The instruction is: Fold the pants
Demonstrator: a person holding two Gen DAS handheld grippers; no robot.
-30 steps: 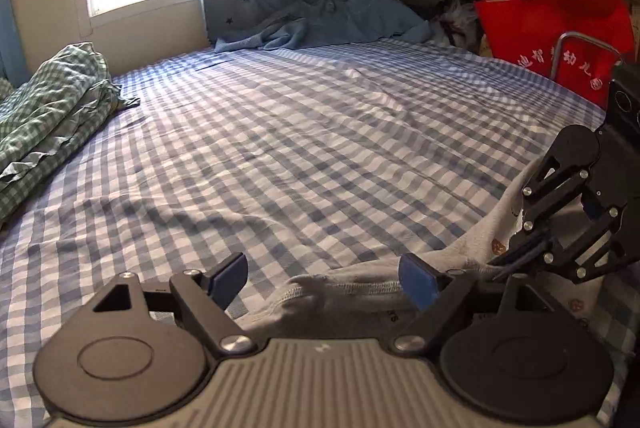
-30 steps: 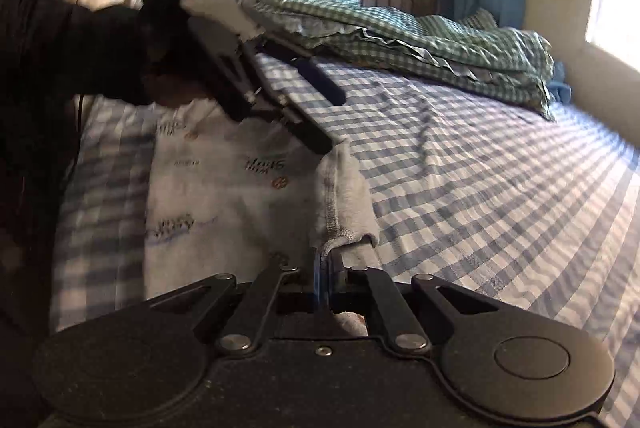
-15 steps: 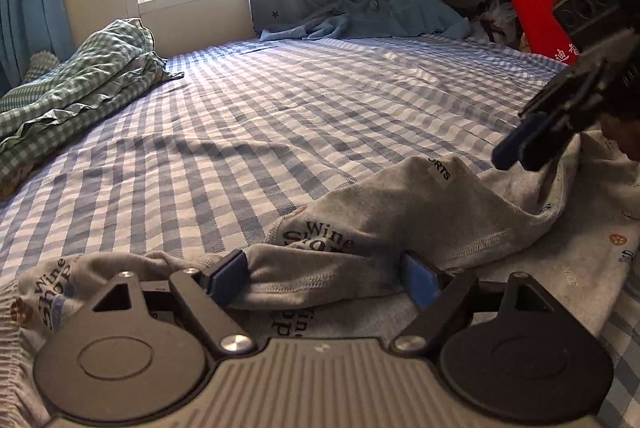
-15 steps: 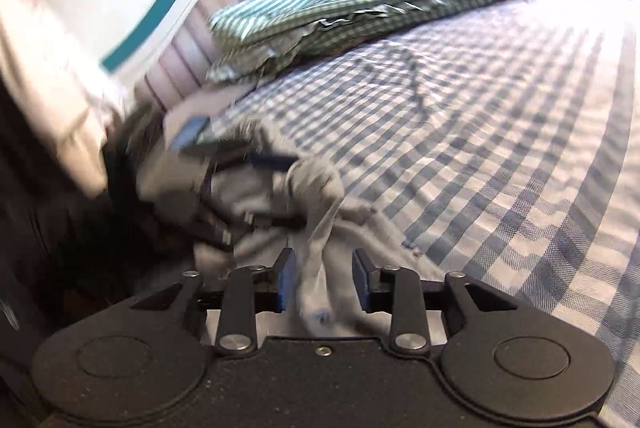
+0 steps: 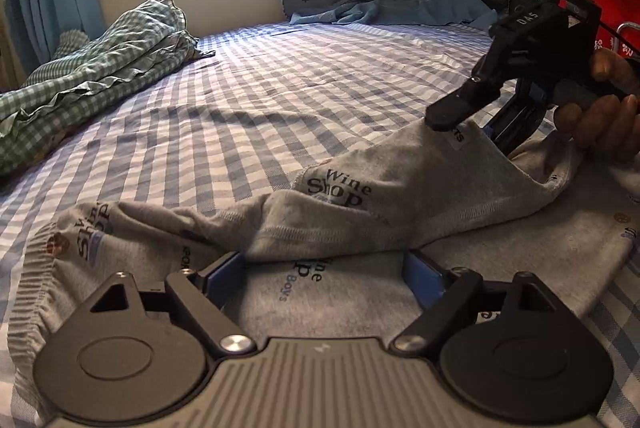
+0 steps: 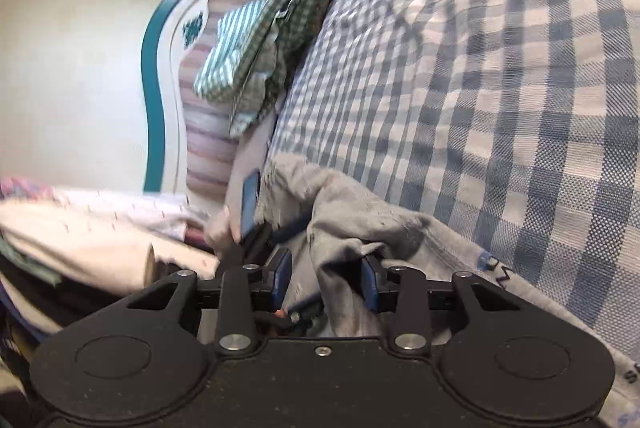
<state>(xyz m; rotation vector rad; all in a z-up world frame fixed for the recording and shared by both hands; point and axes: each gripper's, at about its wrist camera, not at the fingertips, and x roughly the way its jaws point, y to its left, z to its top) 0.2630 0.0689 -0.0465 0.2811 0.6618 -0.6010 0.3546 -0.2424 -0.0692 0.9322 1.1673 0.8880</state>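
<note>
Grey printed pants [image 5: 352,204] lie on the blue checked bed, one leg folded back over the rest in a raised ridge. My left gripper [image 5: 324,268] is open, its blue pads on either side of the fold, low over the cloth. My right gripper [image 5: 476,120] shows in the left wrist view at the right, at the far end of the folded leg. In the right wrist view my right gripper [image 6: 326,282] is open with a bunch of the grey pants [image 6: 360,220] between its pads. The left gripper's finger [image 6: 250,204] shows beyond it.
A green checked quilt [image 5: 100,68] lies bunched at the left of the bed [image 5: 280,96]. Blue cloth [image 5: 400,4] lies under the curtains at the far side. A red bag [image 5: 612,16] stands at the right. A headboard [image 6: 176,40] shows in the right wrist view.
My right gripper has opened, having been shut on the pant hem, and has tilted. The pant leg was carried across the bed and now lies folded over. My left gripper has stayed open.
</note>
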